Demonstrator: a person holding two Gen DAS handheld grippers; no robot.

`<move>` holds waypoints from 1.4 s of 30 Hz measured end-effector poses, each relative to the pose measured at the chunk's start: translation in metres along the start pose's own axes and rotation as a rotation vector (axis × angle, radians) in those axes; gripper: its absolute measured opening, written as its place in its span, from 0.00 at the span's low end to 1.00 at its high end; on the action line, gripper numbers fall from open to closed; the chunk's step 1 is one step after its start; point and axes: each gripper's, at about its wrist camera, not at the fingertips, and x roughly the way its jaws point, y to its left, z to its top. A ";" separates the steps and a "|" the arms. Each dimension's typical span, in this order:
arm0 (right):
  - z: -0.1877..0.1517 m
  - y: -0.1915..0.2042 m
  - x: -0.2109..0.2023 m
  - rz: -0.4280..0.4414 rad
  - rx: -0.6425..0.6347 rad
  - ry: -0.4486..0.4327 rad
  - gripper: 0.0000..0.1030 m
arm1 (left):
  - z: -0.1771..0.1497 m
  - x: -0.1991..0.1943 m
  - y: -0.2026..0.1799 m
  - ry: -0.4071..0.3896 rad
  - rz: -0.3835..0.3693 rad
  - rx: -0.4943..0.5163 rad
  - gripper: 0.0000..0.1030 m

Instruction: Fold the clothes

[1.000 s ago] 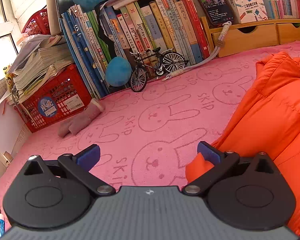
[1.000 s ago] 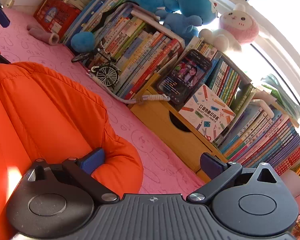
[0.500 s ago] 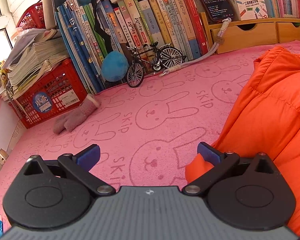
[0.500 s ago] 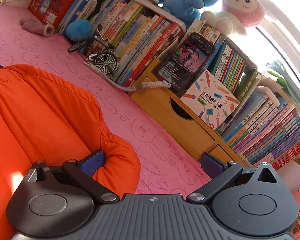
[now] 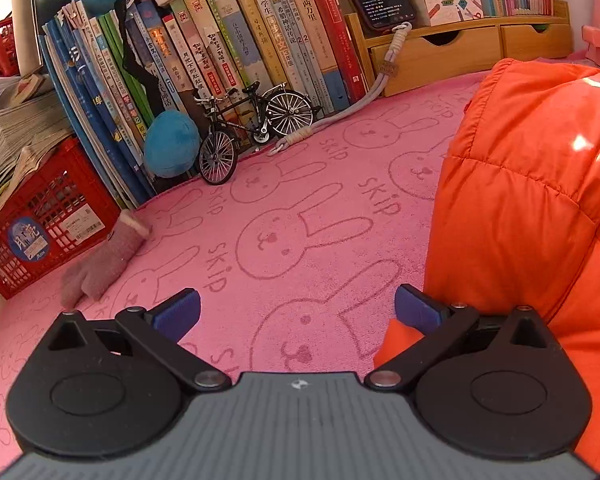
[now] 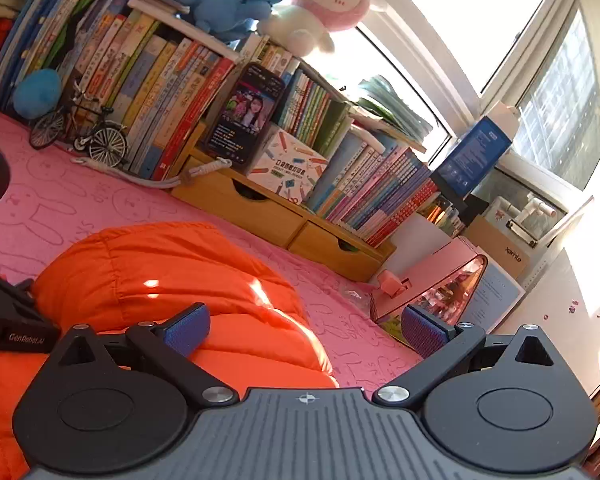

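Observation:
An orange puffer jacket (image 5: 532,184) lies bunched on a pink rabbit-print cloth (image 5: 284,216). In the left wrist view it fills the right side, and my left gripper (image 5: 296,312) stands open just left of it, its right fingertip touching the jacket's edge. The right wrist view shows the jacket (image 6: 172,276) at lower left as a rounded mound. My right gripper (image 6: 306,330) is open above the jacket's right edge, with nothing between its blue pads. Part of the left gripper's black body (image 6: 8,320) shows at the left edge.
A row of books (image 5: 220,56), a model bicycle (image 5: 256,128), a blue plush ball (image 5: 172,144) and a wooden drawer unit (image 5: 460,52) line the back. A red crate (image 5: 40,216) and a pink glove (image 5: 100,264) sit at left. A pink box (image 6: 432,280) stands right.
The right gripper has swung to the right and up, so the jacket now sits lower left in its view. The left gripper has shifted slightly, keeping the jacket's edge at its right finger.

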 end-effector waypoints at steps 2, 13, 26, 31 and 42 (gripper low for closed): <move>-0.013 0.019 -0.006 -0.028 -0.047 -0.031 0.99 | 0.000 0.001 -0.001 -0.022 -0.006 0.028 1.00; -0.054 0.003 -0.027 -0.150 -0.039 -0.028 0.99 | -0.002 0.008 -0.001 -0.098 -0.049 0.136 1.00; -0.115 -0.042 -0.064 -0.198 -0.078 0.196 0.96 | -0.001 0.010 0.002 -0.102 -0.079 0.149 1.00; -0.122 -0.081 -0.084 -0.083 -0.025 0.318 0.97 | 0.008 0.014 0.008 -0.030 -0.109 0.127 1.00; -0.087 -0.180 -0.045 0.205 0.614 0.361 0.98 | 0.061 -0.056 0.051 -0.115 0.007 -0.109 1.00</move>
